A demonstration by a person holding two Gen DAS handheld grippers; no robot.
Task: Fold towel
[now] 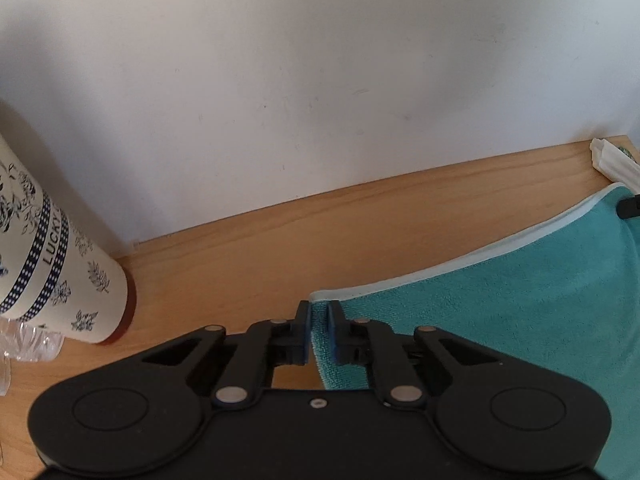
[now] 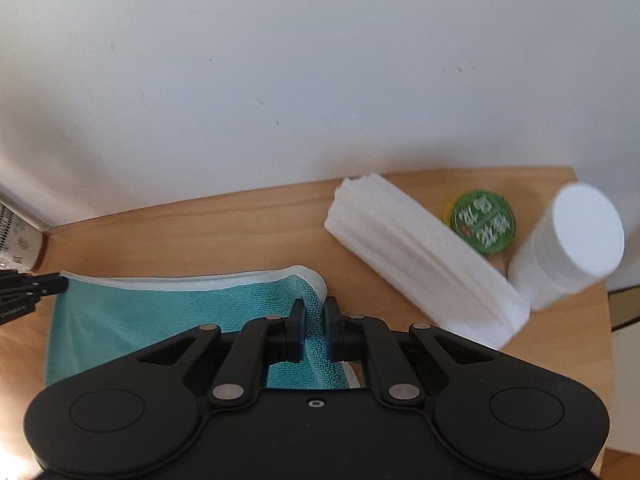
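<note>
Black linkage fills the foreground of both views. We hold the left gripper with its fingers clamped on a corner of the teal towel, the white hem ending just ahead of the tips. We hold the right gripper pinched likewise on the opposite corner, where the terry bunches up between the fingers.

Towel lies on the bench, its hemmed edge spanning between our two grips. Holding both ends of one edge reads as keeping it taut and level, so it carries over as one line; whether this is a fold opening or a later one, we cannot tell.

Left view only: printed canister left of the fingers, crinkled clear plastic below it. Right view only: stack of white folded cloths right of the fingers, green-lidded tin beyond it, and white bottle further right. Each view catches the other gripper's tip at its margin.
</note>
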